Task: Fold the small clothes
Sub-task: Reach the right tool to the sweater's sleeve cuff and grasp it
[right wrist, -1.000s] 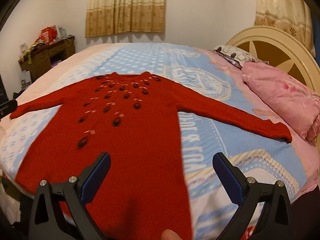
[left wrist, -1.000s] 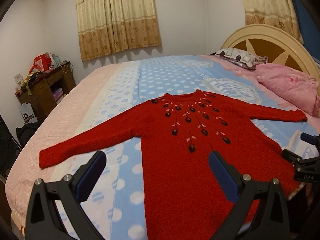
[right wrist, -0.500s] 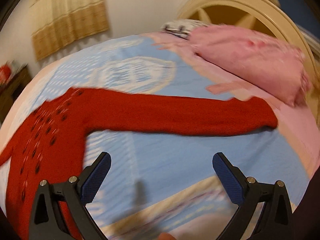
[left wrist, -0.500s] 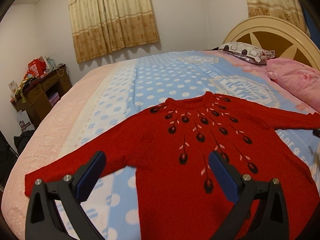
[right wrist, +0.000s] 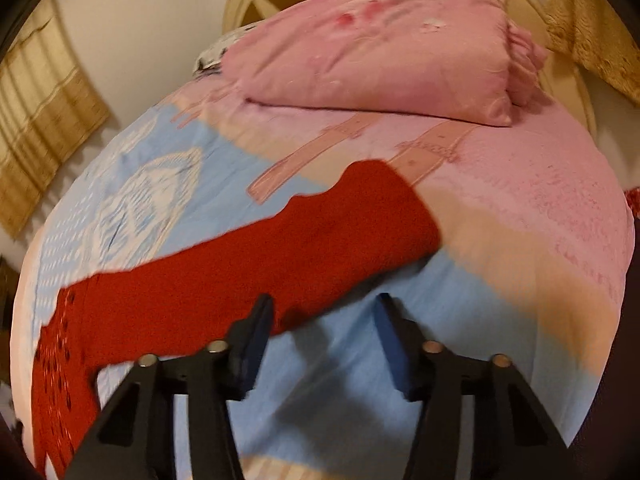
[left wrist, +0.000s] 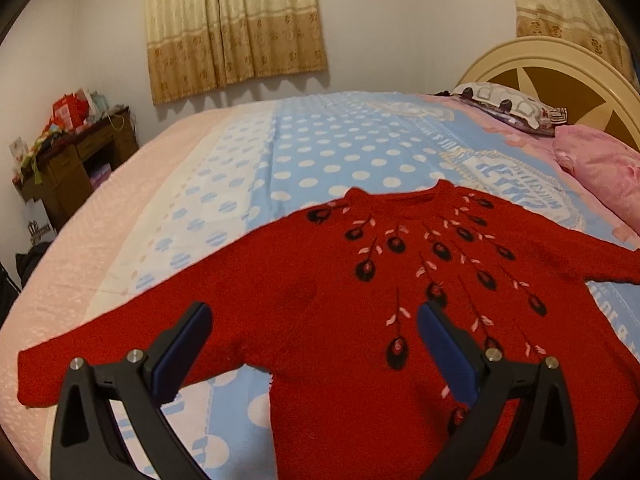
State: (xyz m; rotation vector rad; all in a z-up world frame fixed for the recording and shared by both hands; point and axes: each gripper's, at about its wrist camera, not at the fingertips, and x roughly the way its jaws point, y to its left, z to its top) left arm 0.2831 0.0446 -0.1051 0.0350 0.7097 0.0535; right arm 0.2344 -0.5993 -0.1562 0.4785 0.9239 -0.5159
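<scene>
Left wrist view: red sweater (left wrist: 320, 312) lies flat, face up, sleeves spread, on the blue dotted bedspread (left wrist: 320, 152). Left gripper (left wrist: 312, 332) hovers over its chest w/ jaws wide apart, nothing between them. Right gripper (right wrist: 324, 320) sits by the sleeve (right wrist: 280, 256) edge near the pink pillow (right wrist: 380, 48), jaws closing (only bedspread betw. them, picture blurry).

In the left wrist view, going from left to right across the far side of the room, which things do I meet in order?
Wooden desk with clutter → curtain → patterned pillow → pink pillow.
</scene>
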